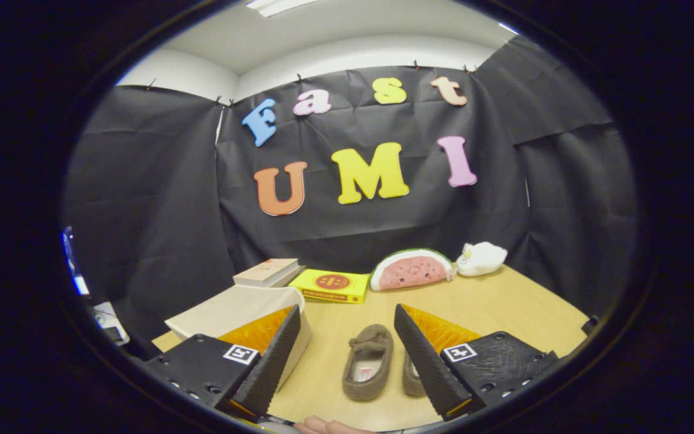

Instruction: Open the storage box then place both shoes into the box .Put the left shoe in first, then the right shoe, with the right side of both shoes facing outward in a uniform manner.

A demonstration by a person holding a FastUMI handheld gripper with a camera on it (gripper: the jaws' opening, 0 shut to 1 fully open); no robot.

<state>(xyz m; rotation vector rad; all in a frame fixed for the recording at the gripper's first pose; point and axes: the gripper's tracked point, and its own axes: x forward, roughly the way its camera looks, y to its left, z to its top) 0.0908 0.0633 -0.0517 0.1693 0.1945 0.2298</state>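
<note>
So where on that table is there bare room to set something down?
Bare wood lies between the brown shoes and the yellow box, and beyond the open gripper below the white plush. The back edge is crowded; the storage box fills the left.

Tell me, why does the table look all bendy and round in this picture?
In the gripper view, the fisheye lens curves the wooden table and walls; the middle stays sharp, so the brown shoe between the open gripper fingers reads clearly; ceiling light is even, shadows soft, no strong glare.
</note>
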